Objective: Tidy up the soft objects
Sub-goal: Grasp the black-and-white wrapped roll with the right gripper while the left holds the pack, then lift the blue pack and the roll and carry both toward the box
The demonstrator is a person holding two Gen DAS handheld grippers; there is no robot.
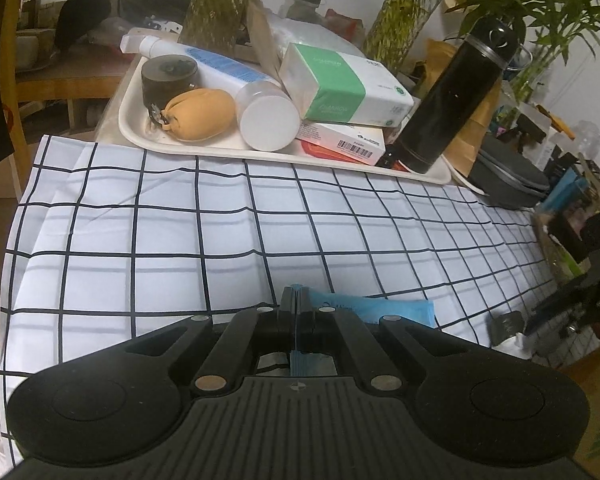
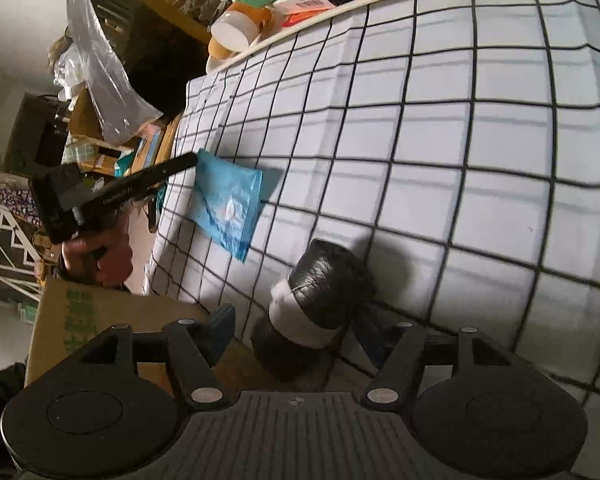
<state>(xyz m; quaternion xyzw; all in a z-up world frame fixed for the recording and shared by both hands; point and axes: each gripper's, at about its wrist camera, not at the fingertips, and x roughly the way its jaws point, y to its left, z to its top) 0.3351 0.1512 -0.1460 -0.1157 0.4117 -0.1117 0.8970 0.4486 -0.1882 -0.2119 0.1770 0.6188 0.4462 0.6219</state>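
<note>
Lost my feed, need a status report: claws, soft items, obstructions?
Left claw shut on blue packet. Right claw open around black bag roll, not gripping. Checked cloth otherwise bare nearby.

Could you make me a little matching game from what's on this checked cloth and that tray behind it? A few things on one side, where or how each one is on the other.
Things:
1. blue packet
2. black roll
3. tan pouch
4. black flask

Places or states:
A. lies in the white tray beside a white bottle
B. pinched by the left gripper
C. lies between the open jaws of the right gripper
D. leans at the tray's right end

Pairs: 1-B, 2-C, 3-A, 4-D
</note>
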